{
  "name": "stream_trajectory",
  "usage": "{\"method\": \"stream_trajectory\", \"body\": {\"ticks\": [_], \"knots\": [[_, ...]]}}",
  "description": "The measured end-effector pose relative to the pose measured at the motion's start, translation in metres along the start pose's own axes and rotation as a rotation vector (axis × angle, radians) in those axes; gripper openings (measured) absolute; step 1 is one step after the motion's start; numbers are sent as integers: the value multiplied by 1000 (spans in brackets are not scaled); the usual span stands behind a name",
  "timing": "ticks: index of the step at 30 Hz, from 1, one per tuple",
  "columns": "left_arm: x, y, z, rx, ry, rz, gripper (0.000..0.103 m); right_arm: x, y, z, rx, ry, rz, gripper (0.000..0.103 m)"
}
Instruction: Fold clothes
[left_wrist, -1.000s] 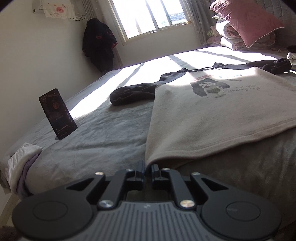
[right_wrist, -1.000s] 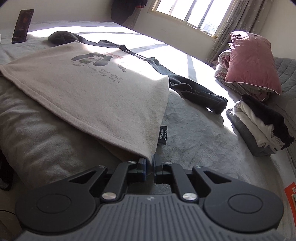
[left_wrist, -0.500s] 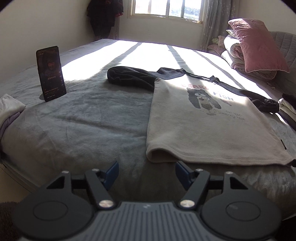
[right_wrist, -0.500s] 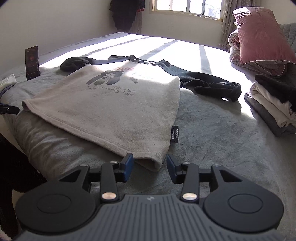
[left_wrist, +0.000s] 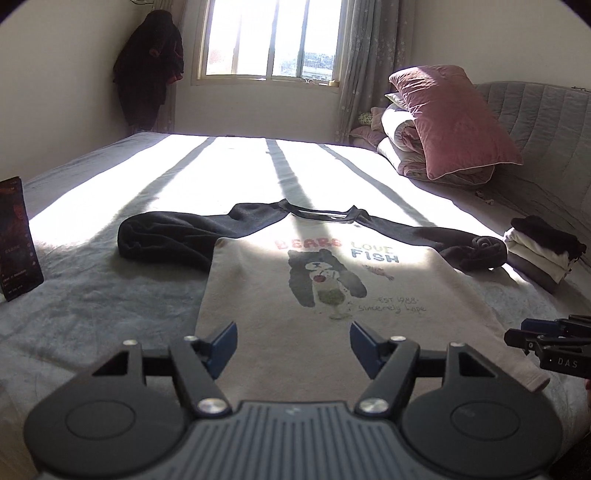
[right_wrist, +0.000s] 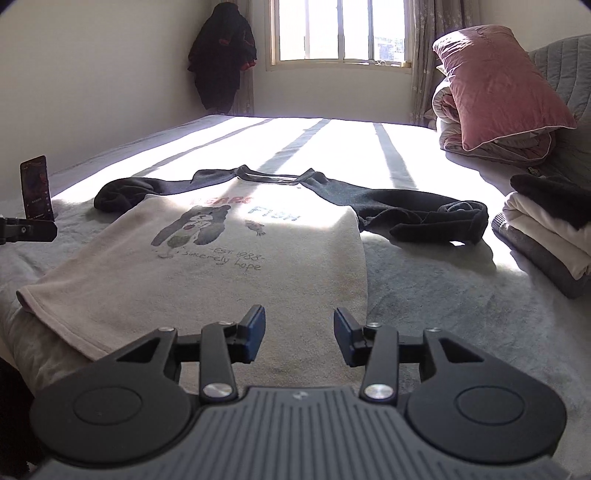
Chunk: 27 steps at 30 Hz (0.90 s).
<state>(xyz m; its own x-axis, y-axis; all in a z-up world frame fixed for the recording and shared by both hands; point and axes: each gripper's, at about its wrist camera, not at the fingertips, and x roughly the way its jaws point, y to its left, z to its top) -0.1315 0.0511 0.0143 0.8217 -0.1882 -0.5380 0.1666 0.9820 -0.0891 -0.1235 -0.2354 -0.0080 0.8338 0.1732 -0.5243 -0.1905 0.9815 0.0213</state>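
Observation:
A cream sweatshirt with a bear print and dark grey sleeves lies flat, print up, on the grey bed; it also shows in the right wrist view. Its left sleeve and right sleeve are bunched out to the sides. My left gripper is open and empty above the shirt's lower part. My right gripper is open and empty over the lower right part of the shirt, and its tip shows at the right edge of the left wrist view.
A stack of folded clothes sits on the bed at the right. A phone stands upright at the left. Pillows and a rolled quilt lie at the headboard. A dark coat hangs in the corner.
Both grippers let go of the shirt's hem corners, opened, and rose. They have turned to face up the bed, with the shirt left lying flat.

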Motion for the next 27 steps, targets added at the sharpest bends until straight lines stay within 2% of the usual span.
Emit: {"method": "stream_trajectory", "body": {"ticks": [5,9,18,23,27], "knots": [[27,-2,-34,5,122,19,69,11,2,-4,-3,43,-31,46],[20,-5,-44,41,134,37,69,16,2,-10,-12,101,-56,46],[11,9,-29,-59,258,-5,72,15,0,-17,1,149,-70,50],[5,15,-16,-107,267,-59,75,14,-1,-16,11,155,-70,51],[7,20,2,-134,251,-72,77,14,-1,-14,16,152,-70,51]]}}
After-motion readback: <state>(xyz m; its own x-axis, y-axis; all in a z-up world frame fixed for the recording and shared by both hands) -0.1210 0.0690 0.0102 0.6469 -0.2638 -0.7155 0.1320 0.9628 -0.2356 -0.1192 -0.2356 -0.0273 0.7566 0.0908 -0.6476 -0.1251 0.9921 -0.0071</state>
